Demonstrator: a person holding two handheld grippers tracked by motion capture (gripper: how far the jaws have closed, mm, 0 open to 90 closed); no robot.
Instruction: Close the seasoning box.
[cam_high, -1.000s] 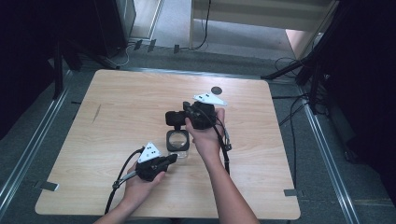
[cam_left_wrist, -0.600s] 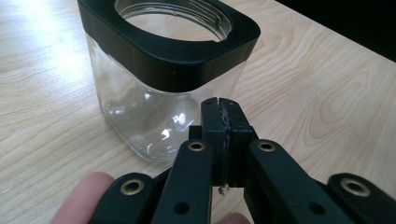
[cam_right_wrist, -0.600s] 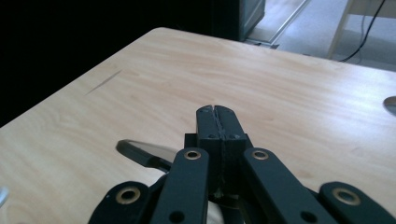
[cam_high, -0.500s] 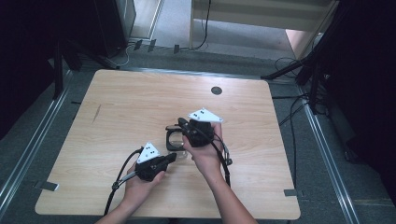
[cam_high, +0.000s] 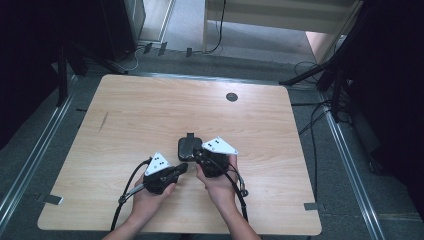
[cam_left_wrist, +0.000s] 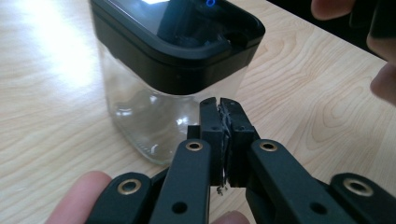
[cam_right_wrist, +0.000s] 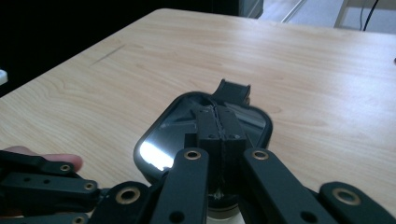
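The right gripper (cam_high: 199, 156), jaws now clenched empty, has drawn back just behind the clear square black-lidded jar (cam_high: 188, 148), apparently lidded and released, while the left gripper (cam_high: 183, 166) waits clenched beside it.

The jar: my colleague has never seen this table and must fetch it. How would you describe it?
On the light wooden table, look near the front middle, just ahead of the person's two hands. There stands a clear, square glass jar with a glossy black lid; the only other item is a small flat dark disc farther back.
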